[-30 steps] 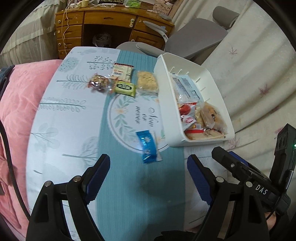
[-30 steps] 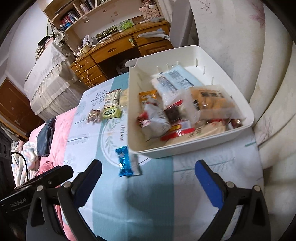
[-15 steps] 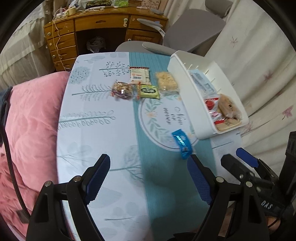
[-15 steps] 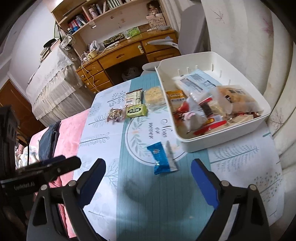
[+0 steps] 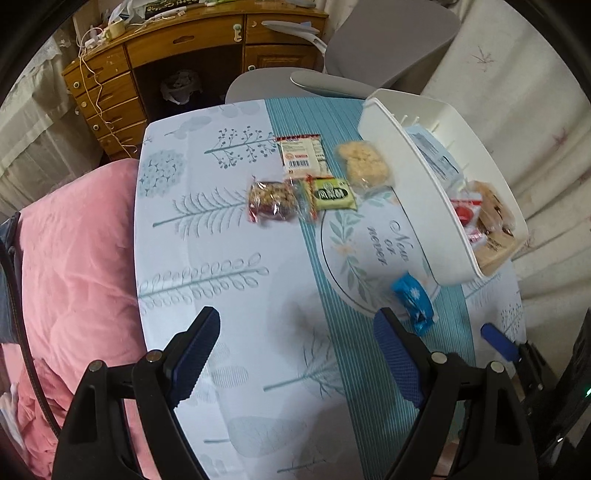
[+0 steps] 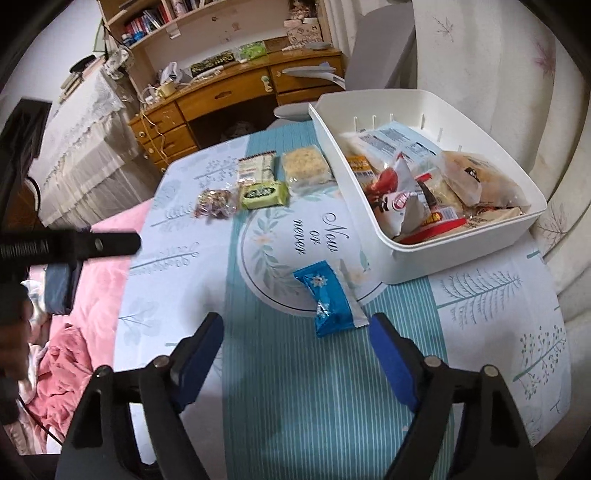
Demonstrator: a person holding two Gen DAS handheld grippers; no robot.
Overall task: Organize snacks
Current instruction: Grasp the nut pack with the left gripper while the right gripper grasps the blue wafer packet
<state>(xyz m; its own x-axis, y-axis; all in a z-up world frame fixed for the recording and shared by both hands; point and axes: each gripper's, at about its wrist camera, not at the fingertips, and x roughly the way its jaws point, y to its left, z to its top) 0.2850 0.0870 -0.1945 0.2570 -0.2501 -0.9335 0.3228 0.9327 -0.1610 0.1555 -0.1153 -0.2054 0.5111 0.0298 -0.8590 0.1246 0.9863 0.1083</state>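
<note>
Blue-wrapped snack (image 6: 327,301) lies on the counter (image 6: 177,291) just near of the white bin (image 6: 424,258); the right gripper (image 6: 295,354) has backed off, empty jaws closing, the left gripper (image 5: 295,354) empty and wide, so it needs picking next.

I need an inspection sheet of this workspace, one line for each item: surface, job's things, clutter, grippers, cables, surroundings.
Surface: table under a pale blue printed cloth with a teal striped band.
Job's things: white plastic bin filled with snack packets; blue wrapped snack lies alone near the bin; green packet, clear nut-mix packet, pale rice cracker and barcode-label packet lie grouped further back.
Clutter: nothing seen on the table.
Grippers: left gripper open, empty; right gripper closing, nothing between the jaws, the blue snack just ahead.
Cables: pale cord hangs over the wooden desk.
Surroundings: pink quilt, grey chair, bookshelf.
</note>
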